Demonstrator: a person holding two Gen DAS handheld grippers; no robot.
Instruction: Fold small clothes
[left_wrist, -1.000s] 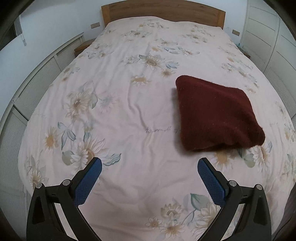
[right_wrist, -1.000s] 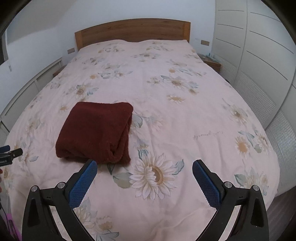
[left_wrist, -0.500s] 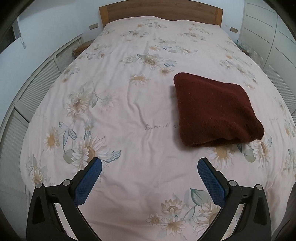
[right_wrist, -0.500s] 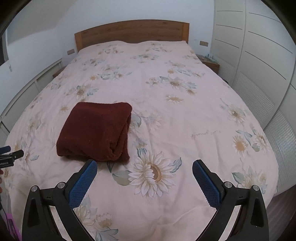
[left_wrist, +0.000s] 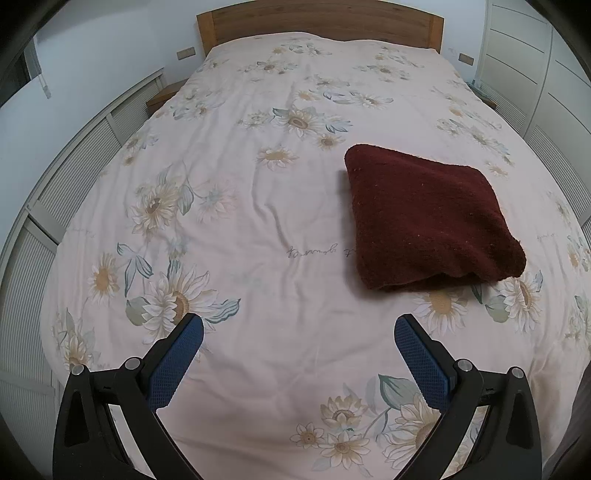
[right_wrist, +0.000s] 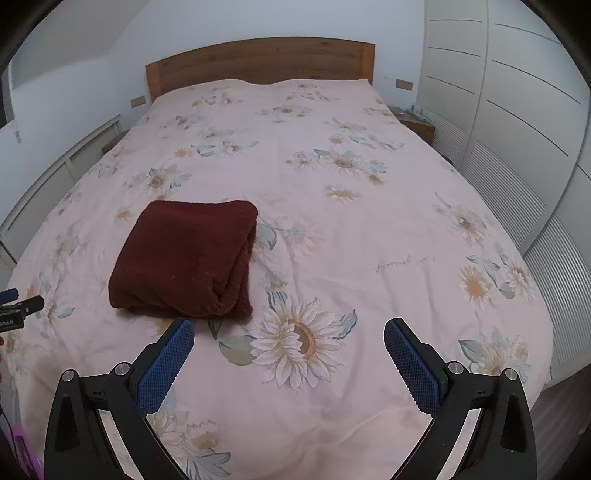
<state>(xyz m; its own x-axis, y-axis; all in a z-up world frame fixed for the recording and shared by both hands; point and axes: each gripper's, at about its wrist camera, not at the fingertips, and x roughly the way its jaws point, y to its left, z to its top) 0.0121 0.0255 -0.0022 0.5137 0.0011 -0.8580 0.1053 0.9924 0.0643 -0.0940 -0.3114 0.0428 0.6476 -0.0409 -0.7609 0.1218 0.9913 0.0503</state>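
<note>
While both grippers hang above the foot end of the bed (left_wrist: 258, 229), neither touches anything. Left gripper (left_wrist: 298, 334): jaws spread wide, blue textured pads (left_wrist: 173, 363) facing each other, nothing between them. Right gripper (right_wrist: 289, 334): jaws likewise wide apart, nothing held.

The folded dark red garment (left_wrist: 428, 218) lies flat on the floral bedspread (left_wrist: 229, 288), a thick fleecy or terry fabric; which kind of garment it is cannot be told. In the left wrist view it sits ahead of the left gripper and off to its right side, well apart from the fingertips, with one open layered edge turned toward the camera. In the right wrist view the same garment (right_wrist: 184, 258) sits ahead and to the left; its near corner comes close above the left-hand pad of the right gripper, apart from it as far as the view shows. The rounded fold runs along the garment's right side in this view, with layers showing at the near right corner.

The bedspread is pale pink with sunflower print and a line of script (left_wrist: 321, 252) just left of the garment. Wooden headboard (right_wrist: 258, 62) at the far end. White wardrobe doors (right_wrist: 517, 96) along the right side, louvred panels (left_wrist: 74, 155) along the left. Wooden nightstand (right_wrist: 415, 123) beside the headboard with small items on it, too small to identify. At the left edge of the right wrist view, a black-and-blue tip of the other gripper (right_wrist: 16, 308) shows.
</note>
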